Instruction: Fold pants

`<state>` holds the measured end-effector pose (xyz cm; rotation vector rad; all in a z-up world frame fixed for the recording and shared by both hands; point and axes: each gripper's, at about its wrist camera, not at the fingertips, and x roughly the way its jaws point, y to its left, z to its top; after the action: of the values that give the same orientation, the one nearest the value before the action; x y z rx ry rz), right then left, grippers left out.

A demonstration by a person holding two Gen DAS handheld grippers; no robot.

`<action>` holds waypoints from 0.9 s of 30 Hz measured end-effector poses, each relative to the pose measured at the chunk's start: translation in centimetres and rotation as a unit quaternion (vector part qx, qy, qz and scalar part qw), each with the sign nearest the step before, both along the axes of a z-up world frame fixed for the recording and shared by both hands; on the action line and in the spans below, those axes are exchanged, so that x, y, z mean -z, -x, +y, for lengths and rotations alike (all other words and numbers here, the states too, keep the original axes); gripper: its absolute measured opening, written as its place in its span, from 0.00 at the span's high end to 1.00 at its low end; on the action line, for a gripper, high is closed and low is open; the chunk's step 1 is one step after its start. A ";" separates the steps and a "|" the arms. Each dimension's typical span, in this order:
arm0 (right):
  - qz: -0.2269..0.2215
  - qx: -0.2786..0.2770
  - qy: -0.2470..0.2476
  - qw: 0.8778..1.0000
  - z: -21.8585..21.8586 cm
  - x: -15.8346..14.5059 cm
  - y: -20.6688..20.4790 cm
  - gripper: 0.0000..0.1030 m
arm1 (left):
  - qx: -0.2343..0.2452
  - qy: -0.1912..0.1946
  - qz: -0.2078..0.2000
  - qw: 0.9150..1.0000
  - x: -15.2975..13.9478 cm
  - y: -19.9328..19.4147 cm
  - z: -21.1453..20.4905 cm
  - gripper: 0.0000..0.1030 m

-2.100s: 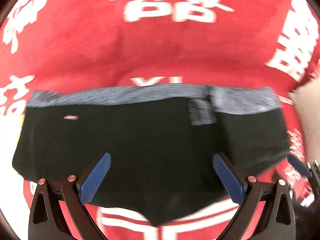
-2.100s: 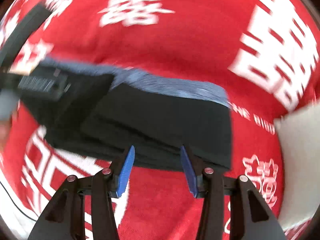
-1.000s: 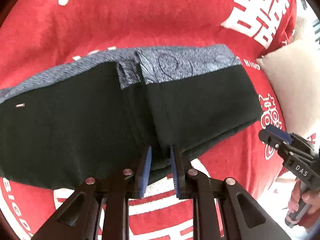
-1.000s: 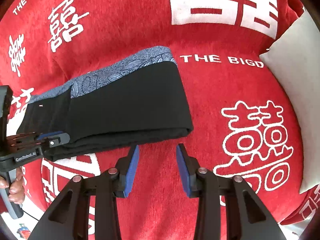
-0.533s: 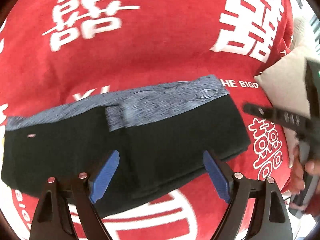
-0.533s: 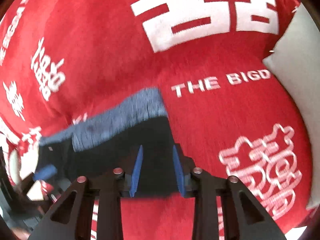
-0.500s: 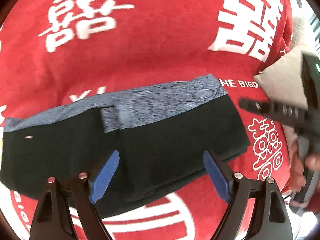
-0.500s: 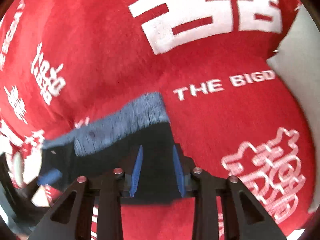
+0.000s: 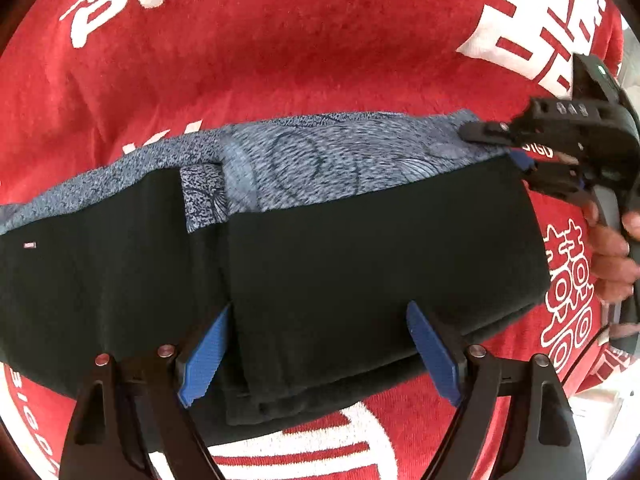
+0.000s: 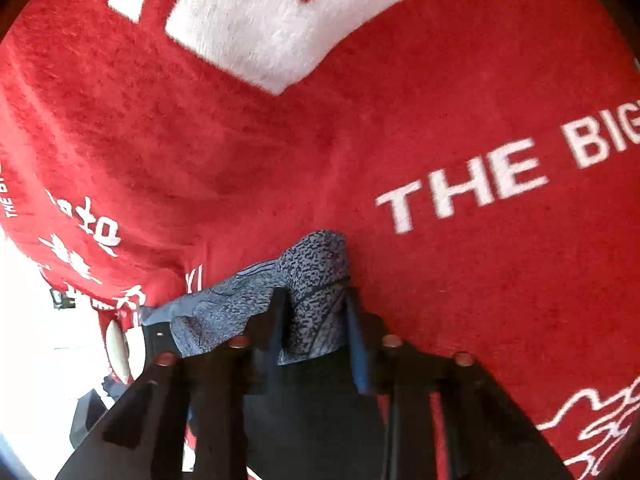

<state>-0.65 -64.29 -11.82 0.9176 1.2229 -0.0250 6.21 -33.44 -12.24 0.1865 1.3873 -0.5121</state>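
Observation:
Black pants [image 9: 360,264] with a blue-grey patterned waistband [image 9: 320,160] lie folded on a red blanket. In the left wrist view my left gripper [image 9: 318,356] hovers over their near edge, open wide and touching nothing. My right gripper [image 9: 504,148] is at the waistband's right corner, with one finger over the cloth and one under it. In the right wrist view the right gripper [image 10: 316,332] has its jaws closing, and the bunched waistband corner [image 10: 316,280] fills the gap between the pads.
The red blanket [image 9: 280,60] with large white characters and lettering [image 10: 460,192] covers the whole surface. A person's hand [image 9: 612,252] holds the right gripper's handle at the right. Bright floor [image 10: 28,340] shows past the blanket's left edge.
The left gripper let go of the pants' near fold and opened wide. The right gripper swung in from the blanket to the waistband's right corner and narrowed its jaws around it.

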 end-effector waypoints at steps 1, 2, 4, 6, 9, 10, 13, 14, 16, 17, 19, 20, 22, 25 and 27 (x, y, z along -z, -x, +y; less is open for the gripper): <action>0.001 0.009 -0.002 1.000 -0.3 0.1 0.4 0.73 | 0.001 0.000 0.000 1.000 0.1 -0.1 -0.2 0.16; 0.004 0.018 -0.007 1.000 -0.8 0.4 0.8 0.73 | 0.001 -0.001 0.001 1.000 0.2 -0.2 -0.3 0.16; 0.016 0.012 0.004 1.000 -0.6 0.8 0.7 0.61 | 0.001 -0.008 0.001 1.000 0.6 -0.1 -0.4 0.16; 0.022 0.000 0.025 0.999 0.0 0.1 0.1 0.52 | 0.007 -0.012 -0.009 1.000 0.5 0.2 -0.7 0.15; 0.006 -0.039 0.070 0.997 2.0 -2.2 -0.2 0.52 | 0.007 -0.016 -0.009 1.000 0.3 0.7 -0.4 0.15; 0.004 -0.047 0.090 0.995 2.6 -3.0 0.1 0.52 | 0.005 -0.017 -0.008 1.000 0.2 0.8 -0.3 0.15; -0.017 -0.073 0.127 0.989 4.6 -5.5 1.7 0.52 | -0.006 -0.023 -0.008 1.000 0.3 1.5 0.4 0.15; -0.025 -0.078 0.120 0.989 5.2 -6.0 2.2 0.52 | -0.012 -0.023 -0.005 1.000 0.3 1.7 0.5 0.15; -0.025 -0.092 0.097 0.991 6.6 -5.8 2.8 0.52 | -0.030 -0.018 0.005 0.999 0.1 1.6 1.4 0.15; -0.016 -0.098 0.088 0.991 7.1 -5.1 3.0 0.52 | -0.040 -0.018 0.010 0.999 0.0 1.6 1.8 0.15; 0.006 -0.112 0.086 0.990 7.8 -3.2 3.3 0.51 | -0.055 -0.026 0.012 0.998 -0.4 1.9 2.2 0.15; 0.006 -0.120 0.096 0.988 8.2 -2.6 3.3 0.51 | -0.058 -0.036 0.009 0.998 -0.8 2.2 2.4 0.15; -0.003 -0.138 0.116 0.984 9.0 -2.5 3.2 0.43 | -0.062 -0.057 -0.002 0.996 -1.5 2.8 2.8 0.15; -0.009 -0.166 0.117 0.979 10.5 -2.7 2.6 0.23 | -0.079 -0.080 -0.003 0.994 -2.2 3.9 4.1 0.15; 0.000 -0.181 0.147 0.972 11.9 -3.1 2.1 0.23 | -0.099 -0.093 0.002 0.991 -2.4 4.4 5.5 0.15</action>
<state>-2.75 -52.44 -8.67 0.4293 1.3296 0.0828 1.84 -27.89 -9.84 0.1964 1.4410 -0.2178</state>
